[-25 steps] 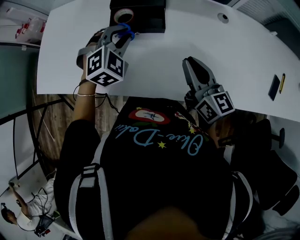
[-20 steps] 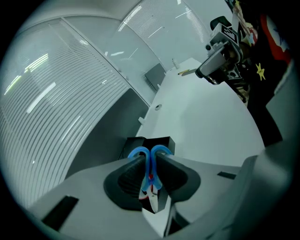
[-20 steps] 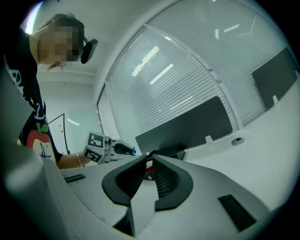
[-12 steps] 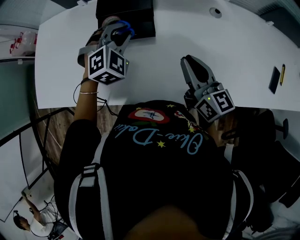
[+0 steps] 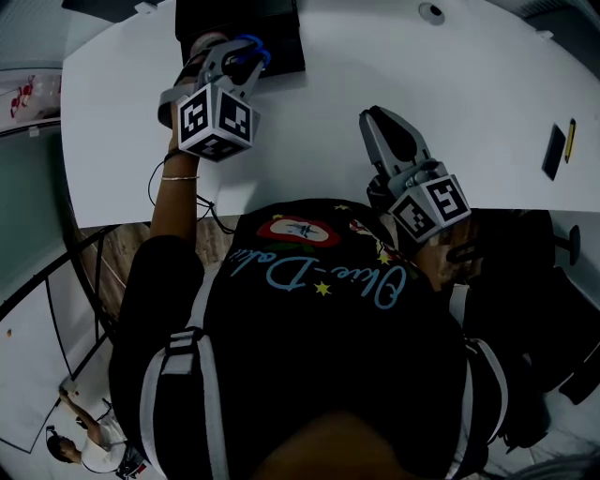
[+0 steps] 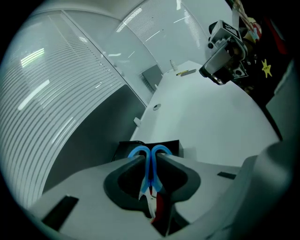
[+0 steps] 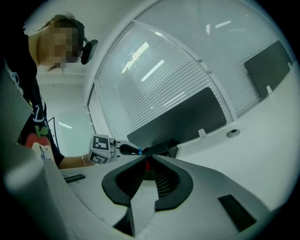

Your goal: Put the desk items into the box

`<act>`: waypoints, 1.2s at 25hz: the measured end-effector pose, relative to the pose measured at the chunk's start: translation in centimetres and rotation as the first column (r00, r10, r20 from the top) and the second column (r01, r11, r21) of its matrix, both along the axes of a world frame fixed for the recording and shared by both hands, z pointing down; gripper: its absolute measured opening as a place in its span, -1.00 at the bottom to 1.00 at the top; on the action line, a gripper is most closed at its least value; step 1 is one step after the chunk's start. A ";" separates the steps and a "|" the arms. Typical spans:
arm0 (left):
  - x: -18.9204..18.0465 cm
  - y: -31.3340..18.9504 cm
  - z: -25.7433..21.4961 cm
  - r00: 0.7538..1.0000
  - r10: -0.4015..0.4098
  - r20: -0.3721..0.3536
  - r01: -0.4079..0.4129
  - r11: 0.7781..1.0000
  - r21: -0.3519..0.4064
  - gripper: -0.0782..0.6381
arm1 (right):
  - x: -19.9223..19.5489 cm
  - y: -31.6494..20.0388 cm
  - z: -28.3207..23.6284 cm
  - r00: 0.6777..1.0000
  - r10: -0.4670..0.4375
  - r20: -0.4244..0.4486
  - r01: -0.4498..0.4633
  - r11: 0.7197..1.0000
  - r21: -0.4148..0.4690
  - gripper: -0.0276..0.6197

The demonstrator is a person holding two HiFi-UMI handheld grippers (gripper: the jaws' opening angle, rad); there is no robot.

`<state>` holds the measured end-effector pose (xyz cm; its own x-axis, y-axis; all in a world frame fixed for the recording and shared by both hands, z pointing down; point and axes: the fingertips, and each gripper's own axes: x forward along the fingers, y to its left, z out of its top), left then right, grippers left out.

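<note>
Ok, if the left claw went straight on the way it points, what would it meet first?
Most likely the black box on the white desk, just beyond the blue-handled tool clamped in the left claw; depth is unclear.

Your left gripper (image 6: 150,158): matt grey plastic; scissors (image 6: 136,151) handles smooth blue plastic; desk (image 5: 375,84) smooth matt white; box (image 5: 281,28) matt black.
</note>
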<state>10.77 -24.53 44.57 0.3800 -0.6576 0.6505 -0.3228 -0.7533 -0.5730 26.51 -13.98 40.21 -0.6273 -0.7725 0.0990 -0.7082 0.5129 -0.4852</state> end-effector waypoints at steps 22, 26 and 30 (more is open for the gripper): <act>2.3 -1.2 4.4 0.999 0.051 0.003 -0.050 0.985 -0.166 -0.49 | 0.4 0.4 1.0 0.997 0.070 0.012 -0.069 0.996 -0.051 -0.79; 2.6 -1.9 5.8 0.997 0.075 0.015 -0.070 0.975 -0.211 -0.49 | 0.3 0.4 0.9 0.997 0.081 0.009 -0.080 0.996 -0.049 -0.79; 2.5 -1.8 7.3 0.994 0.100 0.045 -0.084 0.959 -0.270 -0.49 | 0.2 0.4 0.8 0.996 0.088 0.011 -0.088 0.995 -0.045 -0.79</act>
<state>13.23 -26.31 51.86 0.3871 -0.4204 0.8206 -0.2168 -0.9066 -0.3621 26.70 -13.61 41.04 -0.5584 -0.8197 0.1272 -0.7434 0.4265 -0.5153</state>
